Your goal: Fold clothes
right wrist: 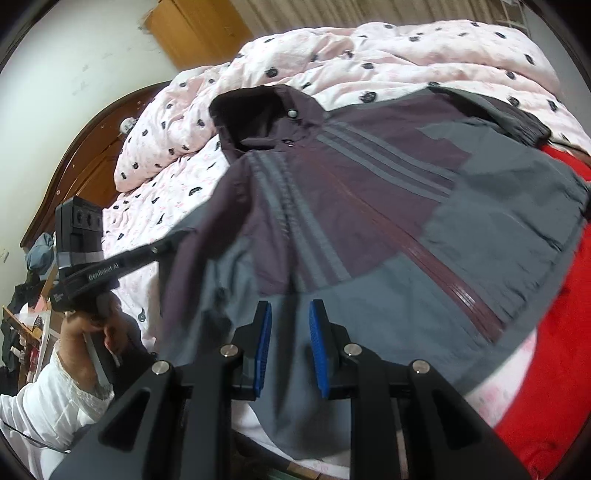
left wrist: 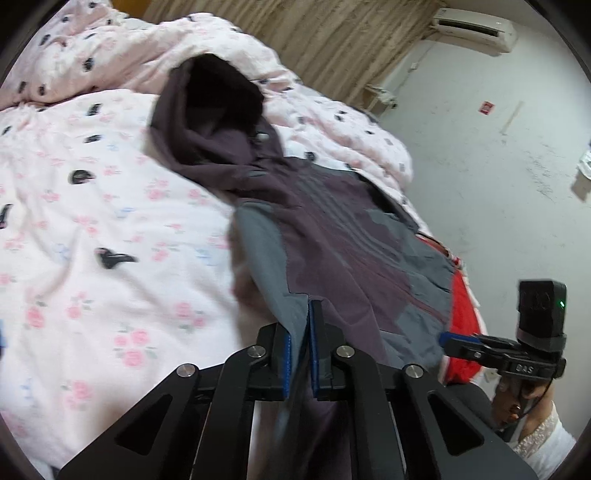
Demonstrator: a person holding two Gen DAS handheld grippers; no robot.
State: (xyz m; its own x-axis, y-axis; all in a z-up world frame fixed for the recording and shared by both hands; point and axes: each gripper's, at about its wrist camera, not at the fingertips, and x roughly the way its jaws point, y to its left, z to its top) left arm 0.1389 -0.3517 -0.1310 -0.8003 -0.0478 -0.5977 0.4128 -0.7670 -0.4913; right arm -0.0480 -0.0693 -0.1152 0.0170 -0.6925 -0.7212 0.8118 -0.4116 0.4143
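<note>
A purple and grey hooded jacket (right wrist: 369, 206) lies on the bed with its hood toward the pillows. It also shows in the left wrist view (left wrist: 332, 236). My left gripper (left wrist: 300, 332) is shut on the jacket's grey hem edge, and the cloth hangs down between its blue pads. My right gripper (right wrist: 290, 325) is open, its blue pads either side of the grey bottom hem; the cloth lies under them. The right gripper also shows in the left wrist view (left wrist: 447, 338) at the jacket's right edge. The left gripper also shows in the right wrist view (right wrist: 173, 242).
The bed has a pink floral duvet (left wrist: 92, 221) with rumpled bedding at the head. A red cloth (right wrist: 561, 332) lies under the jacket's right side. A wooden headboard (right wrist: 74, 155) and a wardrobe (right wrist: 195, 29) stand behind. A white wall with an air conditioner (left wrist: 476, 26) is on the right.
</note>
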